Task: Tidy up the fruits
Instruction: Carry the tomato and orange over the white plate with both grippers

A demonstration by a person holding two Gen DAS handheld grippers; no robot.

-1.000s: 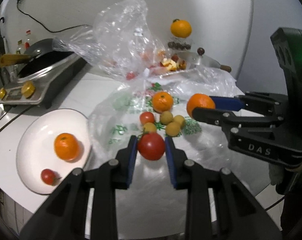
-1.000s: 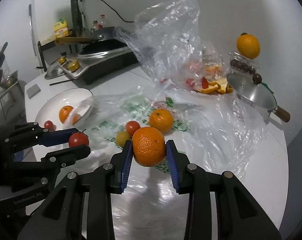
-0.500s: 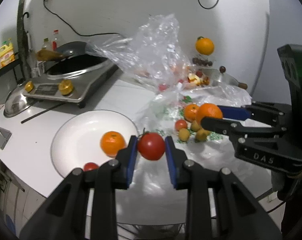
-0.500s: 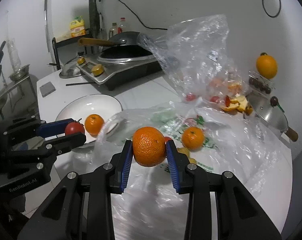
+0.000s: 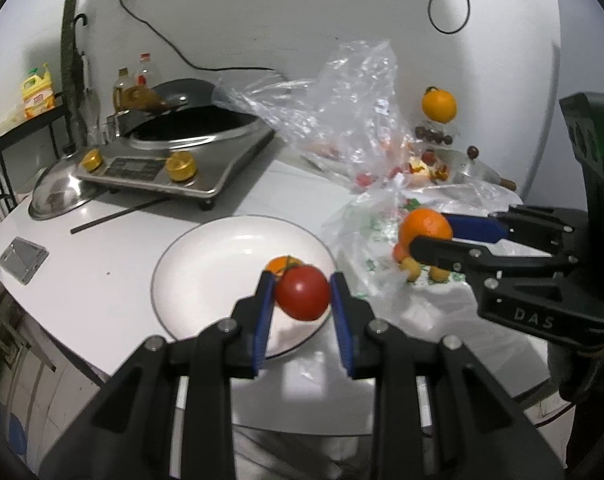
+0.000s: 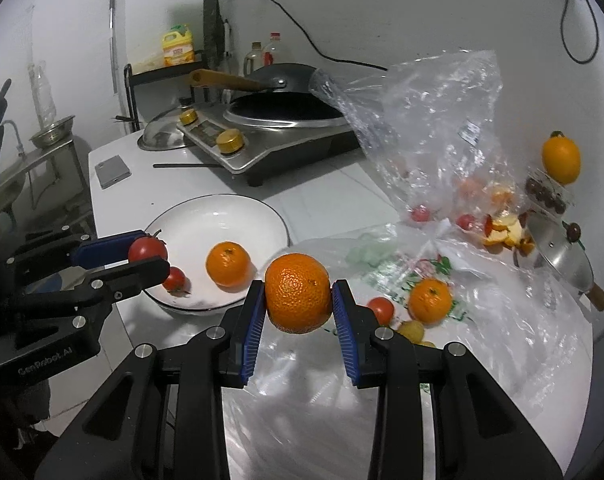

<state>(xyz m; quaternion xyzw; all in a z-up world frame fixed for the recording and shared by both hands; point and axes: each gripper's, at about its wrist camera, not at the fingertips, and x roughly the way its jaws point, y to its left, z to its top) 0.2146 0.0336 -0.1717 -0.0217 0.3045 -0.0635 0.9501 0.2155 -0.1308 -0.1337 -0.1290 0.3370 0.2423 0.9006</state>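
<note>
A white plate (image 6: 218, 204) sits near the front edge of a white table (image 5: 102, 248), and both tongs carry fruit toward it. At the plate's left, the left tongs (image 5: 302, 300) are clamped on a red tomato (image 5: 304, 292), held in the air over the plate's near rim, likely so it can be set down with the fruit already there. On the plate lie a small tomato (image 6: 175, 279) and a mandarin (image 6: 227, 263). Just right of the plate, the right tongs (image 6: 298, 294) grip a larger orange (image 6: 298, 292), held above a printed plastic bag (image 6: 422, 264), apparently waiting its turn. More fruit lies loose on that bag, right of the plate: another mandarin (image 6: 429, 300), a tomato (image 6: 382, 309) and small yellow fruits (image 6: 412, 329) partly hidden behind the right tongs. Farther right of the plate, a crumpled clear bag (image 6: 434, 128) blurs whatever fruit and peel lie inside. In the left wrist view the held tomato hides most of the plate's mandarin.
</note>
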